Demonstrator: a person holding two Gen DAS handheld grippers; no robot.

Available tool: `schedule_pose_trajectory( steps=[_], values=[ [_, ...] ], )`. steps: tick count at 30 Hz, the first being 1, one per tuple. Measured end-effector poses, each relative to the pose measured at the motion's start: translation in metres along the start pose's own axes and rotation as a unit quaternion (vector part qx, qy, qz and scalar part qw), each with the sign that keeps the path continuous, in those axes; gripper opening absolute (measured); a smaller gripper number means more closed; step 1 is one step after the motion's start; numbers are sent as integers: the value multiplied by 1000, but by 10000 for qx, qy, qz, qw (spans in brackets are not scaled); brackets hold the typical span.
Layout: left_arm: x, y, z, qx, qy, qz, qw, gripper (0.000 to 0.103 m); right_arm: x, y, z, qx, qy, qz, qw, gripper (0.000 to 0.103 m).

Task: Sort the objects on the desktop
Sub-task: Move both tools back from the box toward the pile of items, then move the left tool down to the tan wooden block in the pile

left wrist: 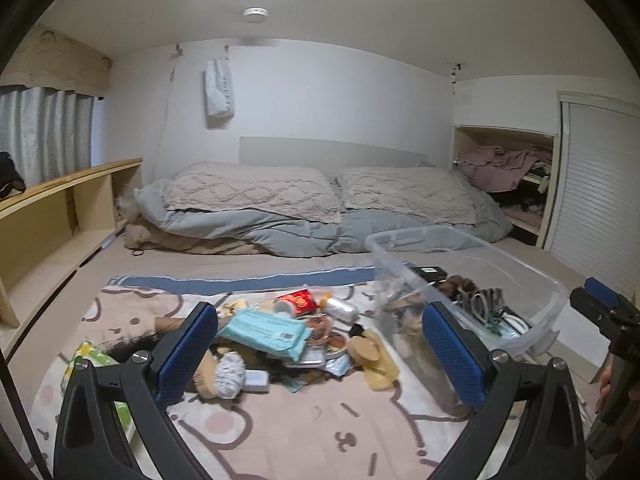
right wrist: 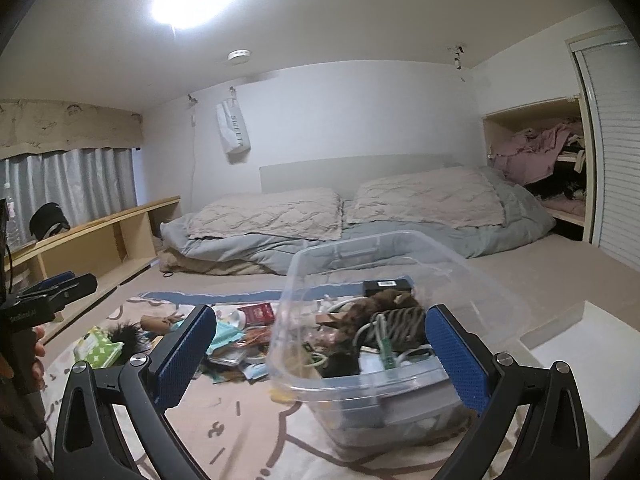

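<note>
A pile of small objects lies on a pink cartoon blanket (left wrist: 304,432): a teal wipes pack (left wrist: 266,330), a red packet (left wrist: 298,300), a silver bottle (left wrist: 342,307), a grey pom-pom (left wrist: 228,374) and a yellow piece (left wrist: 378,360). A clear plastic bin (left wrist: 472,280), also in the right wrist view (right wrist: 400,320), stands to the right and holds cables, brown fluffy things and a black box (right wrist: 386,286). My left gripper (left wrist: 320,352) is open and empty just before the pile. My right gripper (right wrist: 320,354) is open and empty at the bin's near wall.
A green tissue pack (right wrist: 98,346) and a black fluffy item (right wrist: 128,336) lie at the pile's left. A white lid or box (right wrist: 592,364) lies right of the bin. Pillows and a grey duvet (left wrist: 280,232) lie behind, a wooden shelf (left wrist: 60,216) stands left, a closet (left wrist: 516,184) right.
</note>
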State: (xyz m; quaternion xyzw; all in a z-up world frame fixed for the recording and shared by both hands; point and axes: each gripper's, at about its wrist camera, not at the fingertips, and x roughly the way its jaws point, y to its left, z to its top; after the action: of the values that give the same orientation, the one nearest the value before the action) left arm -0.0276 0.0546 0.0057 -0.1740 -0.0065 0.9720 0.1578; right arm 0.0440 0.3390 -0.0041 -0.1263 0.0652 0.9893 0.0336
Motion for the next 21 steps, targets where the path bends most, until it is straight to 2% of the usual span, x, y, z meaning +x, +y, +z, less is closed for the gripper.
schedule_pose_trajectory(
  steps=[10,21],
  values=[
    [-1,40,-27,-248,-71,410,9988,103,7,36,-21,-116,-252,176,9995,103],
    [0,54,-64,-204,-73,572,9981,103,18,75,-59,-164,-396,352,9985,103]
  ],
)
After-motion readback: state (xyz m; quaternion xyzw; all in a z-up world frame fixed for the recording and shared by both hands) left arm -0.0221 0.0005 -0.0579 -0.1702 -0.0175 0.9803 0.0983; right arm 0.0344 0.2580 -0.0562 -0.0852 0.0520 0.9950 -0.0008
